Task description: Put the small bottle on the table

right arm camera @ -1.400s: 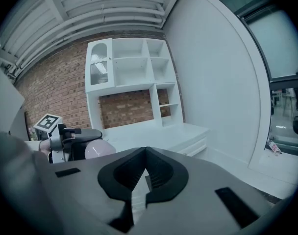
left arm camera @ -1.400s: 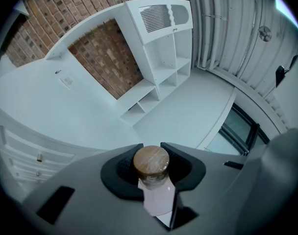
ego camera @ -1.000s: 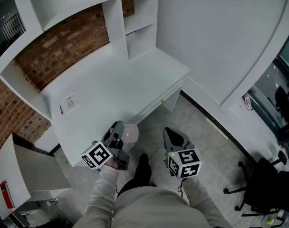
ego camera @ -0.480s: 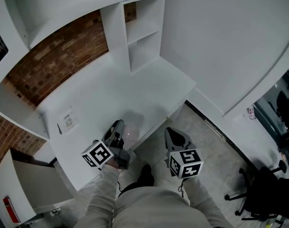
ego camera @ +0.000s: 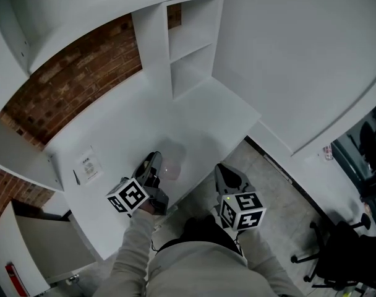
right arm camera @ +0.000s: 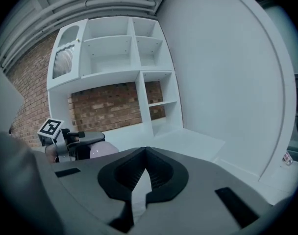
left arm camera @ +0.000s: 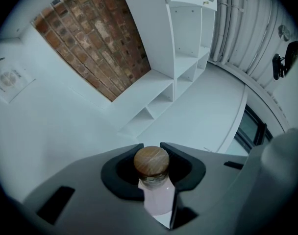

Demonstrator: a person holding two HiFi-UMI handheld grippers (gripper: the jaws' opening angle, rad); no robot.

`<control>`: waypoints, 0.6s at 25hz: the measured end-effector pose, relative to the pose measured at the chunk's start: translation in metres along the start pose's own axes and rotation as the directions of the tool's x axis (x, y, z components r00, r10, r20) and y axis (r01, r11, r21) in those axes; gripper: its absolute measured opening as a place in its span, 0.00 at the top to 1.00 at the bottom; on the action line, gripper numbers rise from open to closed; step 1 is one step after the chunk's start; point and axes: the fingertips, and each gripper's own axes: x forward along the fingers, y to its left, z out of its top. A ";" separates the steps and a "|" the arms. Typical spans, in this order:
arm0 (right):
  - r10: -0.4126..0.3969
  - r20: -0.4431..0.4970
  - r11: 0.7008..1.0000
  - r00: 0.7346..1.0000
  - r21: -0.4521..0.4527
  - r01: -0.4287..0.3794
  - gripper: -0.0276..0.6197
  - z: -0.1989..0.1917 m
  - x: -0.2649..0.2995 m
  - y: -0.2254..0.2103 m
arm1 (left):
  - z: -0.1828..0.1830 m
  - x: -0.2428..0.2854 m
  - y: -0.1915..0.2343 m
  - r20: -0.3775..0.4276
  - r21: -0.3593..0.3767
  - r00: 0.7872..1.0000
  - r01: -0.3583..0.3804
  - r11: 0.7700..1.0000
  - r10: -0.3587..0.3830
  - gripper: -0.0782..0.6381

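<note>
Near table (ego camera: 145,116) front edge: L gripper (left arm camera: 151,148) grips small bottle (left arm camera: 156,195); R gripper (right arm camera: 145,151) closed.

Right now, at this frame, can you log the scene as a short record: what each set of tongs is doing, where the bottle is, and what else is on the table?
left tongs: closed on the small bottle, wooden stopper pointing up
right tongs: shut, empty, off the table's front edge
bottle position: over the front part of the white table; contact with the top cannot be told
other items on table: a paper label on its left part
task status: bottle not yet released
</note>
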 end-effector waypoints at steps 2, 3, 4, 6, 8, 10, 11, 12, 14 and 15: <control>-0.004 -0.001 1.000 1.000 -0.001 0.004 0.91 0.002 0.005 -0.005 | 0.003 0.009 0.001 0.000 0.002 1.000 0.001 1.000 -0.001 0.73; -0.006 -0.001 1.000 1.000 0.000 0.006 0.91 0.004 0.008 -0.009 | 0.003 0.014 0.003 -0.003 0.004 1.000 -0.001 1.000 0.001 0.73; -0.008 -0.001 1.000 1.000 0.000 0.008 0.91 0.005 0.011 -0.012 | 0.004 0.019 0.005 -0.008 0.005 1.000 -0.004 1.000 0.005 0.73; -0.010 -0.004 1.000 1.000 0.003 0.010 0.91 0.007 0.018 -0.018 | 0.004 0.030 0.010 -0.017 0.010 1.000 -0.014 1.000 0.014 0.73; -0.006 -0.008 1.000 1.000 0.004 0.006 0.91 0.009 0.027 -0.024 | 0.004 0.041 0.015 -0.025 0.023 0.999 -0.028 0.999 0.029 0.73; 0.002 -0.012 1.000 1.000 0.002 -0.002 0.91 0.013 0.038 -0.030 | 0.005 0.053 0.020 -0.031 0.029 0.999 -0.037 0.999 0.037 0.73; 0.006 -0.015 1.000 1.000 0.000 -0.006 0.91 0.014 0.044 -0.033 | 0.005 0.059 0.023 -0.033 0.030 0.998 -0.044 0.999 0.045 0.73; 0.011 -0.018 1.000 1.000 0.001 -0.011 0.91 0.016 0.049 -0.037 | 0.005 0.065 0.027 -0.037 0.031 0.998 -0.054 0.998 0.055 0.73; 0.019 -0.025 1.000 1.000 0.002 -0.019 0.91 0.019 0.061 -0.044 | 0.006 0.079 0.032 -0.044 0.033 0.997 -0.068 0.997 0.069 0.73; 0.024 -0.028 1.000 0.999 0.003 -0.024 0.91 0.021 0.067 -0.048 | 0.006 0.086 0.033 -0.047 0.032 0.996 -0.071 0.997 0.072 0.73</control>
